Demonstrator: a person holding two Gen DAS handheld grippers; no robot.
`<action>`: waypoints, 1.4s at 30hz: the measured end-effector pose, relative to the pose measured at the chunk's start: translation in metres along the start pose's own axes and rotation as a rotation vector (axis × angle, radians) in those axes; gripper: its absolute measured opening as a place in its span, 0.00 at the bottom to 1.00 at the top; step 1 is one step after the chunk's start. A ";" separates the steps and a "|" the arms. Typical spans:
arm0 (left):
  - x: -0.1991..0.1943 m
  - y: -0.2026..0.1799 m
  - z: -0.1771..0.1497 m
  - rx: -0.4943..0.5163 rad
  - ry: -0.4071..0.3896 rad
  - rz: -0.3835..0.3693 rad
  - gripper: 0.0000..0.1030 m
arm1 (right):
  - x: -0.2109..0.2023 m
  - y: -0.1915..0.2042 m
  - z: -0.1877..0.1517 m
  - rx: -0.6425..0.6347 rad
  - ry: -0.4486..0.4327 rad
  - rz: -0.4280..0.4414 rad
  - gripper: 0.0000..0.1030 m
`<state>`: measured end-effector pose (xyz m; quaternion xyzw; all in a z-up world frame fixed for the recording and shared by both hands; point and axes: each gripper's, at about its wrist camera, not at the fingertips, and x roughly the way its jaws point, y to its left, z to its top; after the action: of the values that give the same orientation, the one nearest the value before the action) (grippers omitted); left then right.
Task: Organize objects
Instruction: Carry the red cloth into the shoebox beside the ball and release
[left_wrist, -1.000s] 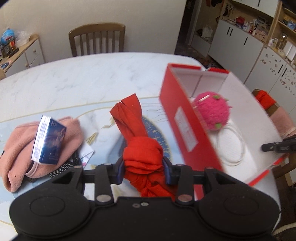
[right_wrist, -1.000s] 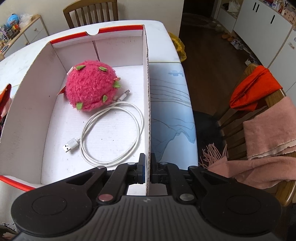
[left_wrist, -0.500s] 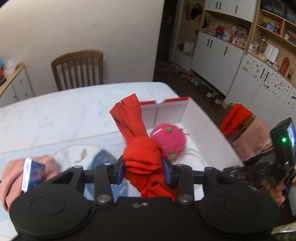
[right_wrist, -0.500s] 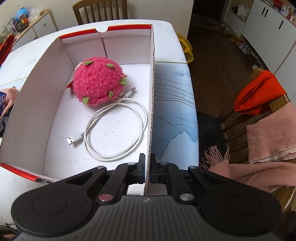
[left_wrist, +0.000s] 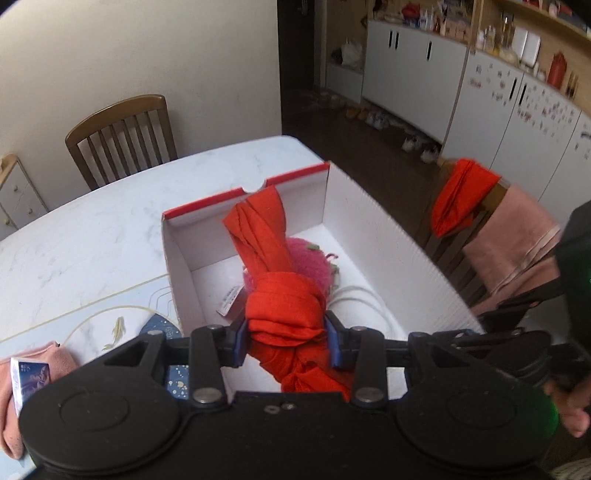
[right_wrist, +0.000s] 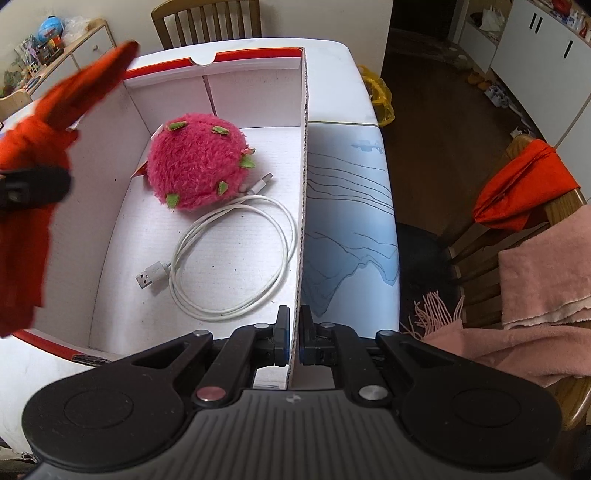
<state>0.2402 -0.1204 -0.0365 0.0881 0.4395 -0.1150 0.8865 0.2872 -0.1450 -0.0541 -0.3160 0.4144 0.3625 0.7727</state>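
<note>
We note the left hand-held gripper (left_wrist: 287, 341) clamped on a knotted red cloth (left_wrist: 284, 306), a soft woven fabric twisted into a thick knot with a flat tail rising above it. The cloth hangs over the open box (right_wrist: 303, 147), a rectangular corrugated-cardboard carton, white inside with red rim edging, standing on the pale marbled desk (left_wrist: 92, 236). Inside the box lie a round fuzzy pink plush (right_wrist: 195, 160) with small green felt tabs and a smooth white cable (right_wrist: 236, 258) coiled in a loop beside it. The right hand-held gripper (right_wrist: 291, 341) pinches the box's thin right wall, jaws nearly together.
</note>
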 end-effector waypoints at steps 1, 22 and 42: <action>0.004 -0.002 0.000 0.007 0.007 0.005 0.36 | 0.000 -0.001 0.000 0.001 -0.001 0.002 0.04; 0.076 -0.023 -0.010 0.103 0.206 0.051 0.37 | 0.001 -0.003 0.000 0.000 -0.001 0.014 0.04; 0.086 -0.013 -0.015 0.069 0.247 -0.024 0.73 | 0.001 -0.004 0.000 0.034 0.005 0.018 0.04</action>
<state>0.2758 -0.1401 -0.1147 0.1269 0.5421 -0.1291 0.8206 0.2912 -0.1470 -0.0544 -0.2998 0.4255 0.3616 0.7735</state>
